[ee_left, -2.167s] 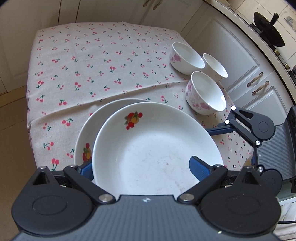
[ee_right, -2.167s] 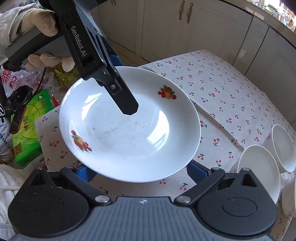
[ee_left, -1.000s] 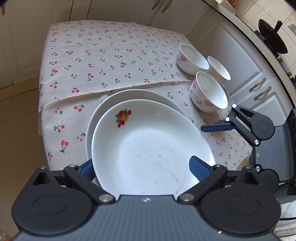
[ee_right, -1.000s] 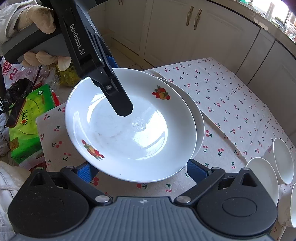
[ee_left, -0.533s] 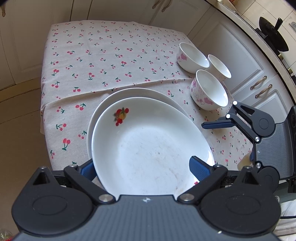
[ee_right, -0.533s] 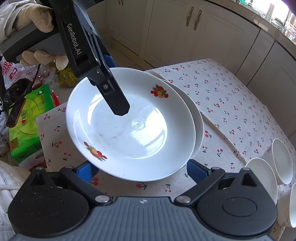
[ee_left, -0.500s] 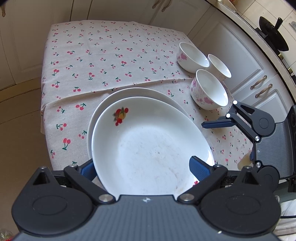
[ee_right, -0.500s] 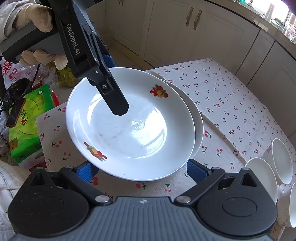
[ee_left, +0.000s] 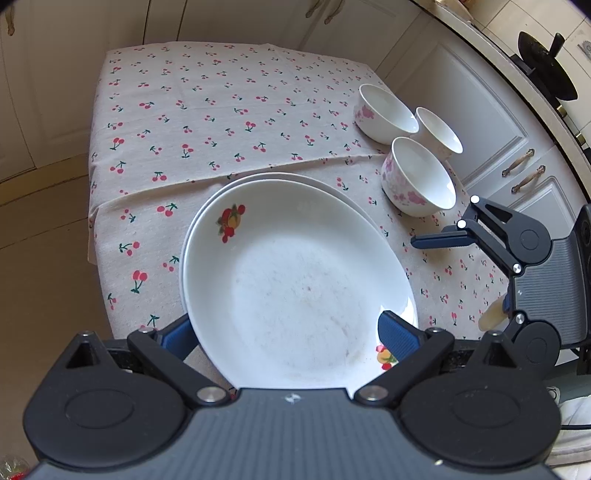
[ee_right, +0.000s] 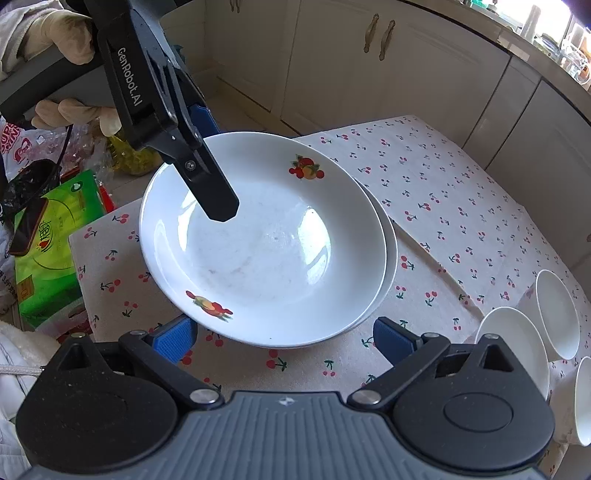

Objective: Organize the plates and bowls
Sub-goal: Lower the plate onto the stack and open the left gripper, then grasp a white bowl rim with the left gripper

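A white plate with fruit prints [ee_left: 295, 288] [ee_right: 266, 251] lies almost squarely on a second white plate [ee_left: 258, 179] [ee_right: 391, 251] near the table's front edge. My left gripper [ee_left: 288, 332] [ee_right: 212, 164] is shut on the top plate: one finger reaches over the inside, the other sits under the rim. My right gripper [ee_right: 284, 339] is open just short of the plates' near rim, holding nothing; one of its fingers [ee_left: 439, 240] shows to the right of the plates. Three white bowls with pink flowers [ee_left: 419, 181] [ee_right: 511, 347] stand grouped further right.
The cherry-print tablecloth [ee_left: 207, 110] covers the small table, with bare cloth behind the plates. Cream cabinets [ee_right: 388, 66] surround it. A green packet [ee_right: 48, 258] and bags lie off the table's edge, below a gloved hand [ee_right: 55, 33]. A black pan [ee_left: 546, 70] sits on the stove.
The held plate came down from the air, offset to one side, onto the second plate and now covers it almost fully. Over the last second almost nothing moved.
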Action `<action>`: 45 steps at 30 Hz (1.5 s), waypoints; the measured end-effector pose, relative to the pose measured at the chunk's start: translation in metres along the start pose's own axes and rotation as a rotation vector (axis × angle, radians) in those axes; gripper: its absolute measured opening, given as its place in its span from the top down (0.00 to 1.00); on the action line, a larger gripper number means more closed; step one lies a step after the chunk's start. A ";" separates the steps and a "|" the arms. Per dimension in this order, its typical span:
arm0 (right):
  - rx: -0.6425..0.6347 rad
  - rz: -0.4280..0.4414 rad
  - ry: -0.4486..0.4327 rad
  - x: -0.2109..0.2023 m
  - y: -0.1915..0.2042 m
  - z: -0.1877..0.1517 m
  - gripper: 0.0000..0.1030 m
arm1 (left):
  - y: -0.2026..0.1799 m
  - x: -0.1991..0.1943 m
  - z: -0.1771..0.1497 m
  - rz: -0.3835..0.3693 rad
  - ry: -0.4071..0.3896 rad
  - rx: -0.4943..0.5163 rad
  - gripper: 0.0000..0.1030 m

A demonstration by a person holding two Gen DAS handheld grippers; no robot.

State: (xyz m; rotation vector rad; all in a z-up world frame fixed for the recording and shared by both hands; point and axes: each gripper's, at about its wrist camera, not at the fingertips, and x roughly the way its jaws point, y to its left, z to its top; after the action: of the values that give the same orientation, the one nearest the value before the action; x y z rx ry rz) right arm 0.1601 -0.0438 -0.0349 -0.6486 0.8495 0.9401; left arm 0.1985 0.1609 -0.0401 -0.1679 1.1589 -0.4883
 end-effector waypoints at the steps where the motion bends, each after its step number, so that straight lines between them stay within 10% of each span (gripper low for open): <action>1: 0.001 -0.001 -0.002 -0.001 0.000 -0.001 0.00 | 0.000 0.000 -0.001 0.001 0.000 0.001 0.04; 11: 0.061 -0.009 -0.029 -0.013 -0.008 -0.010 0.00 | 0.002 -0.002 -0.007 0.045 -0.009 -0.008 0.04; 18: 0.161 -0.052 -0.096 -0.030 -0.016 -0.025 0.00 | -0.023 -0.022 -0.016 0.149 -0.163 0.089 0.03; 31: 0.448 -0.366 -0.295 -0.067 -0.043 -0.079 0.00 | -0.104 -0.008 -0.038 0.215 -0.417 0.209 0.03; 45: 0.463 -0.449 -0.256 -0.042 -0.066 -0.110 0.00 | -0.158 0.054 0.034 0.188 -0.378 0.147 0.03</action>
State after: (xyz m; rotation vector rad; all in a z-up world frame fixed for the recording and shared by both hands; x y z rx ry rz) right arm 0.1683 -0.1782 -0.0490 -0.2866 0.6234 0.3858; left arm 0.2012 -0.0077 -0.0129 -0.0207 0.7568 -0.3538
